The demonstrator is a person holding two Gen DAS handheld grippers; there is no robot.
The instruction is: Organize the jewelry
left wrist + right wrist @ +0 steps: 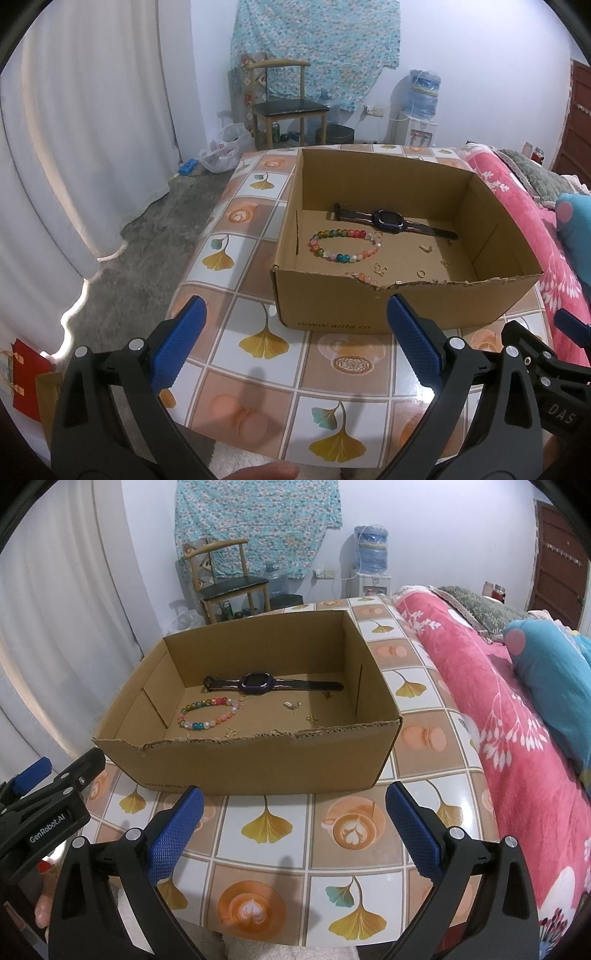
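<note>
grippers: your left [295, 343] and right [293, 827] both gape empty, short of box [258, 764]
box: watch [258, 683], bracelet [208, 714] gathered inside

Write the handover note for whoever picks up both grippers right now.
Left gripper: jaws open, empty, held above the tiled table in front of the box.
Right gripper: the same, open and empty.
Open brown cardboard box: holds the dark strap watch at the back, the multicoloured bead bracelet in front of it, part of a second bead bracelet behind the torn front wall, and small gold rings and earrings loose on the floor.
Done: no jewelry shows on the table outside the box.
Left: the small pieces lie scattered, so sort them if required.
</note>
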